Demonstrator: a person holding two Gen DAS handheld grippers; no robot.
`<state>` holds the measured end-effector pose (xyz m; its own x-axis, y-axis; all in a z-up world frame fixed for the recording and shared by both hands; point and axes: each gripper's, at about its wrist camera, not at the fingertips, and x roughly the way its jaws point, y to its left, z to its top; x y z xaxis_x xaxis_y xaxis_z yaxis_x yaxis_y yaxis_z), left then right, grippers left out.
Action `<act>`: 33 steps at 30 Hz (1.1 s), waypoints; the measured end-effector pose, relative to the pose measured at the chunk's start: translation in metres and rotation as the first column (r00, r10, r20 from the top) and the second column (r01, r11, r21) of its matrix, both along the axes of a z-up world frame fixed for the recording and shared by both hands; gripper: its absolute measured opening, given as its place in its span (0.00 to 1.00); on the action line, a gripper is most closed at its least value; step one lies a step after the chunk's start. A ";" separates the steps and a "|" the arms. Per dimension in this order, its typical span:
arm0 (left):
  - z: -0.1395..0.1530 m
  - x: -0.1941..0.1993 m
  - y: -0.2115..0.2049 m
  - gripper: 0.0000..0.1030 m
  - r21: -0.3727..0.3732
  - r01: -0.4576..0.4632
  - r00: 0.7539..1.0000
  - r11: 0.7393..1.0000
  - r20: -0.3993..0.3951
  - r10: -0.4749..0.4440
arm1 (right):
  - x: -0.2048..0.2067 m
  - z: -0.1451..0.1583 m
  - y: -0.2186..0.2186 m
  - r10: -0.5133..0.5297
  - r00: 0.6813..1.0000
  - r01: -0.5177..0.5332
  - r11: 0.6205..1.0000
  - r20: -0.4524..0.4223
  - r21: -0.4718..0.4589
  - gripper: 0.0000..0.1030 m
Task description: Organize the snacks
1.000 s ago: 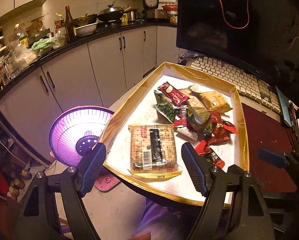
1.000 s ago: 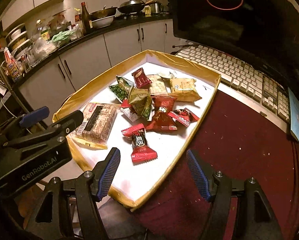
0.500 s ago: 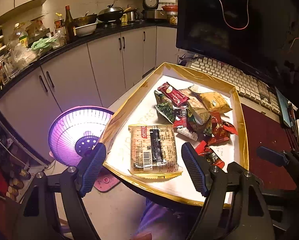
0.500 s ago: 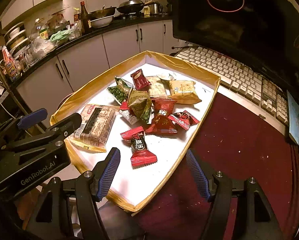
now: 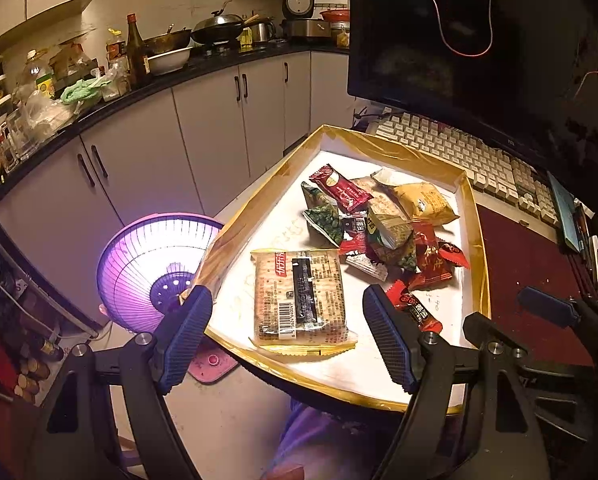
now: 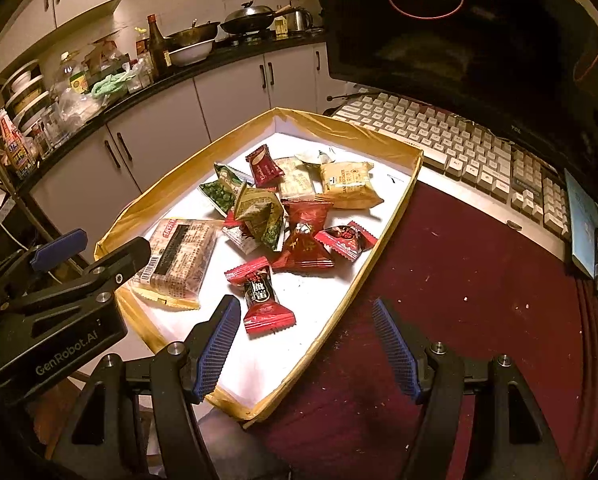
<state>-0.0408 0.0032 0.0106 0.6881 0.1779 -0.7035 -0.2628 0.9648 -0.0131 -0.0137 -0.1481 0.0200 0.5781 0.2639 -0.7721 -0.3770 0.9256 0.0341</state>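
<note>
A shallow white tray with gold tape rim [image 5: 259, 200] [image 6: 203, 152] holds several snack packets. A large cracker pack [image 5: 299, 296] [image 6: 181, 256] lies at its near left. A pile of red, green and yellow packets [image 5: 379, 228] [image 6: 295, 208] lies in the middle. A red candy packet [image 6: 263, 296] [image 5: 417, 308] lies nearest the right gripper. My left gripper [image 5: 287, 340] is open and empty, hovering just before the cracker pack. My right gripper [image 6: 307, 348] is open and empty over the tray's near right edge.
A dark red table mat [image 6: 459, 280] lies right of the tray. A keyboard [image 6: 459, 136] and a dark monitor [image 6: 459, 20] stand behind. A purple fan [image 5: 155, 256] stands on the floor at the left. Kitchen cabinets [image 5: 159, 160] and a cluttered counter are beyond.
Both grippers have drifted slightly; the tray looks a little nearer in the right wrist view. Both stay open and the snacks have not moved.
</note>
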 end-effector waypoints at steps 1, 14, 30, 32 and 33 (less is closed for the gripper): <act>0.000 0.000 0.000 0.76 0.001 0.001 1.000 1.000 0.000 -0.001 | 0.000 0.000 0.000 0.000 1.000 0.000 1.000 0.001 0.000 0.68; 0.000 0.000 0.000 0.76 0.004 0.007 1.000 1.000 -0.002 -0.007 | -0.002 -0.001 0.001 -0.001 1.000 0.001 1.000 -0.003 0.002 0.68; 0.000 0.004 -0.001 0.76 0.016 0.031 0.999 0.999 -0.019 -0.030 | -0.002 -0.004 -0.002 0.001 1.000 -0.001 1.000 -0.008 0.017 0.68; 0.005 0.006 0.000 0.76 0.009 0.037 0.999 0.999 0.001 -0.037 | 0.001 -0.005 -0.008 0.006 1.000 -0.006 1.000 -0.011 0.030 0.68; 0.006 0.007 0.001 0.76 0.009 0.038 0.999 0.999 0.000 -0.038 | 0.003 -0.004 -0.010 0.003 1.000 -0.002 0.999 -0.009 0.032 0.68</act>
<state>-0.0333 0.0038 0.0167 0.6949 0.1577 -0.7016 -0.2255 0.9742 -0.0044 -0.0102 -0.1580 0.0155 0.5706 0.2899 -0.7684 -0.3787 0.9231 0.0670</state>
